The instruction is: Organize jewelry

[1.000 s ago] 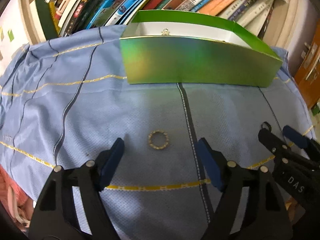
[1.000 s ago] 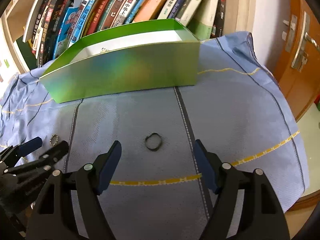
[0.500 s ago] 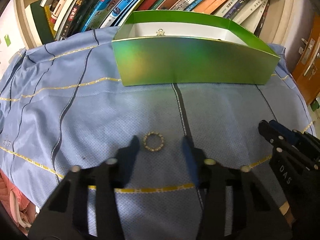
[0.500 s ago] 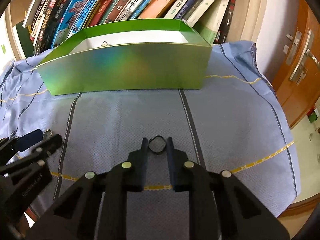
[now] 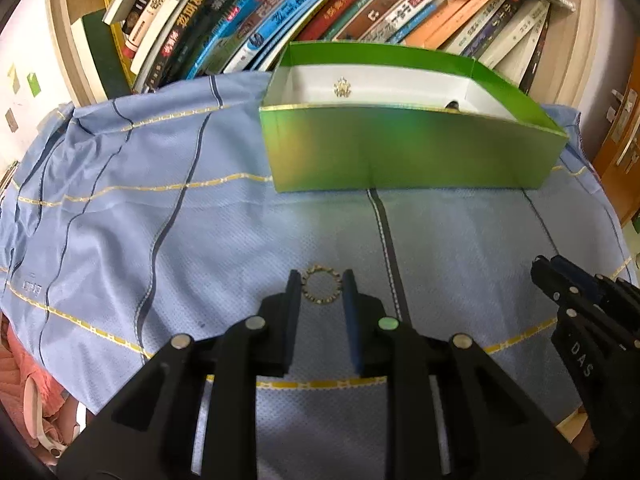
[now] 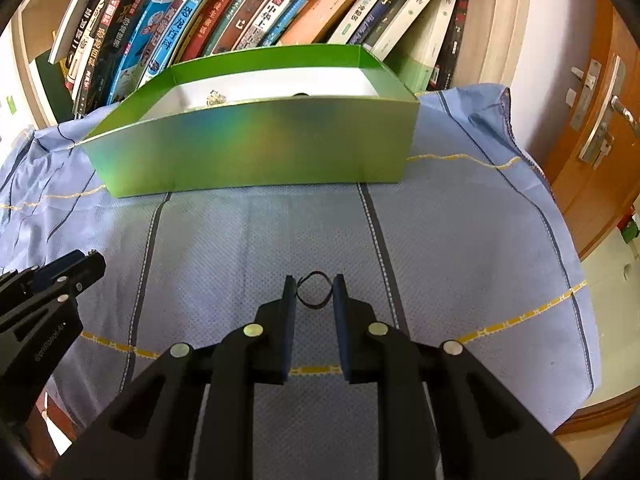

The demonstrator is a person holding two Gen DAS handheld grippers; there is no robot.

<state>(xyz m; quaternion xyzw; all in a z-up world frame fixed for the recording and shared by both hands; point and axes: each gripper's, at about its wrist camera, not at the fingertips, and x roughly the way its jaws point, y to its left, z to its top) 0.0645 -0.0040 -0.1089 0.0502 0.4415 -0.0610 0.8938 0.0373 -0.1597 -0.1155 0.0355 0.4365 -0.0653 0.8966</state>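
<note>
A gold beaded ring bracelet [image 5: 322,289] sits between the fingertips of my left gripper [image 5: 322,282], which is shut on its two sides. A thin black ring [image 6: 315,290] sits between the fingertips of my right gripper [image 6: 314,286], which is shut on it. Both are at or just above the blue cloth [image 5: 168,248]. The open green box [image 5: 412,152] stands behind, with a small gold ornament [image 5: 342,88] and a dark item [image 5: 453,104] inside. The box also shows in the right wrist view [image 6: 256,152].
A shelf of leaning books [image 5: 304,12] stands right behind the box. A wooden door with a metal handle [image 6: 600,120] is at the right. The cloth's front edge drops off near me [image 6: 576,412]. Pink fabric [image 5: 24,384] lies at the lower left.
Both grippers have closed from wide open onto their rings and moved forward, nearer the box. The rings have not shifted much on the cloth.
</note>
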